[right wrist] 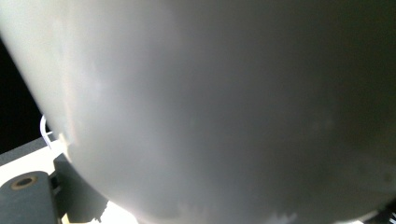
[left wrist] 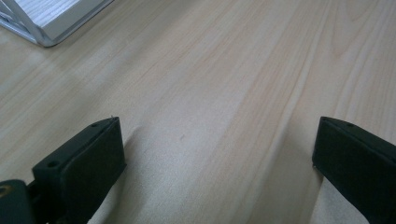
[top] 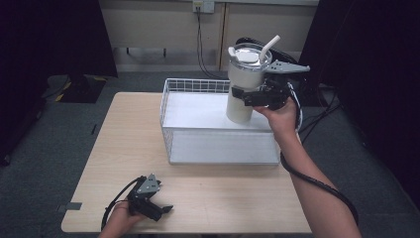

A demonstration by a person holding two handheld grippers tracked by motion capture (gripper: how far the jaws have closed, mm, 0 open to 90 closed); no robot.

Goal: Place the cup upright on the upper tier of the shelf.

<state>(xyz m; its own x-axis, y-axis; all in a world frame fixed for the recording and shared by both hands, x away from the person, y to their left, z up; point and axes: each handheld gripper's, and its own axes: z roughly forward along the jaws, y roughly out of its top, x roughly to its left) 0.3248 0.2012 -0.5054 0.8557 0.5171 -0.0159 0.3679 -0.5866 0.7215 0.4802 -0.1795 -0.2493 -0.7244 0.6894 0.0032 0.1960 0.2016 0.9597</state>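
Tumbler [top: 243, 82] clamped in right gripper [top: 247, 96] above basket [top: 218, 148] rim — left gripper [top: 163, 210] apart, table [top: 124, 144] edge

In the right gripper view the tumbler [right wrist: 224, 107] is seen so close that its surface is blurred and cut off at every edge; most of both jaws is hidden behind it. In the high view the tumbler's [top: 241, 89] lower right side is covered by the right gripper [top: 250, 95]. The wire basket [left wrist: 44, 18] is clipped (at the top left corner) in the left gripper view.
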